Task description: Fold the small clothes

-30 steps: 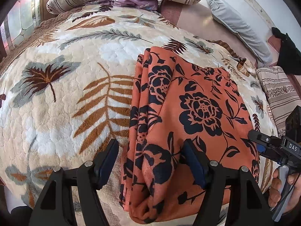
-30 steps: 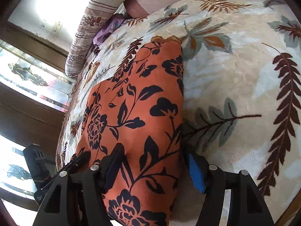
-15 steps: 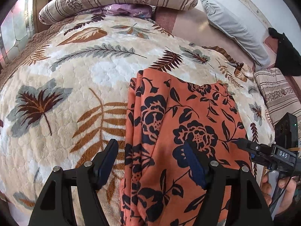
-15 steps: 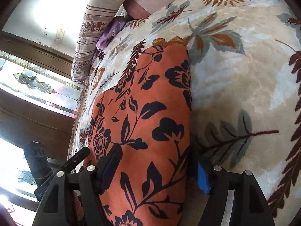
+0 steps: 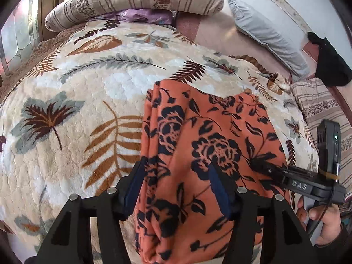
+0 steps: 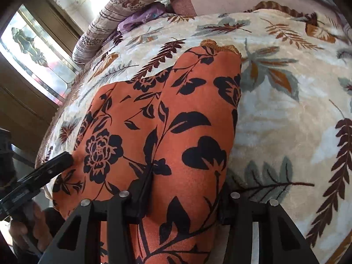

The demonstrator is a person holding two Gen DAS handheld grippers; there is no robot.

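The left gripper [image 5: 176, 187] stands partly open with its jaws closing, straddling the left margin of an orange garment with a black flower print [image 5: 204, 145]. The cloth bunches between the blue-padded fingers [image 5: 134, 184]; whether the pads already press on it cannot be told, though the left finger sits at the folded edge and the right one rests on top of the fabric. Against the frame a second ago, its jaws have narrowed and the garment sits lower and nearer in this view, with more of the leaf-patterned plush blanket [image 5: 72, 101] showing beyond it.

The garment lies on that blanket as a long folded strip. Its long axis runs away from both cameras toward the striped bolster [image 5: 136, 2] at the head of the bed, its far end narrow and rounded [image 6: 217, 50], its near end under the two grippers.

The right gripper [image 6: 184, 195] is also closing, narrower than a second ago, with the right side of the garment between its fingers [image 6: 143, 189]. The cloth rises in a ridge between them, and the right finger is tucked under the garment's edge by the blanket. This view has rolled since the earlier frame, so the strip now points more upright. A hand [image 5: 325, 222] holds its handle.
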